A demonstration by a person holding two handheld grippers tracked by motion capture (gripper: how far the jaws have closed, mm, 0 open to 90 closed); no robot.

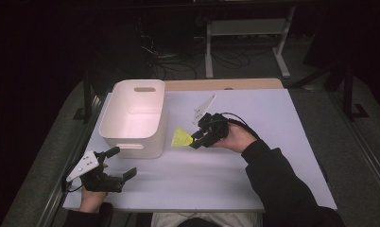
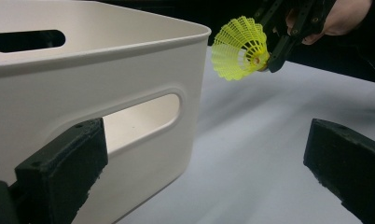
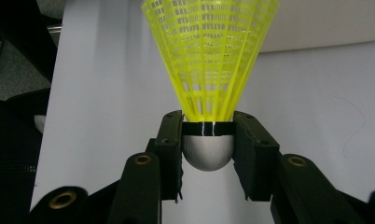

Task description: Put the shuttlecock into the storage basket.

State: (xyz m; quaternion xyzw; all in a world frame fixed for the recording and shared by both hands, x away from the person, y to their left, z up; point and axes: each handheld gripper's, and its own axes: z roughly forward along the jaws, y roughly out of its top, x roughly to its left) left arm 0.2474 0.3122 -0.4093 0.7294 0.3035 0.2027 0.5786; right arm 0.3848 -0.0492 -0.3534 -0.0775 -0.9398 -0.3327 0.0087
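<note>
The white bin stands on the left half of my tabletop, a slot handle cut into each end wall, and from the high view its inside looks bare, nothing lying on its floor that I can make out. My right claw is clamped on the yellow shuttlecock: the two black jaws press on either side of its white rounded cork, with the mesh skirt fanning out ahead of them toward the bin's right wall. The shuttlecock is held up off the tabletop, just beside that wall and outside the bin, near its rim height as my left gripper view shows it. My left claw sits low at the near left corner of the tabletop, just in front of the bin, its jaws spread wide with nothing between them; one jaw lies close by the bin's near handle slot, though I cannot tell whether it touches the wall.
</note>
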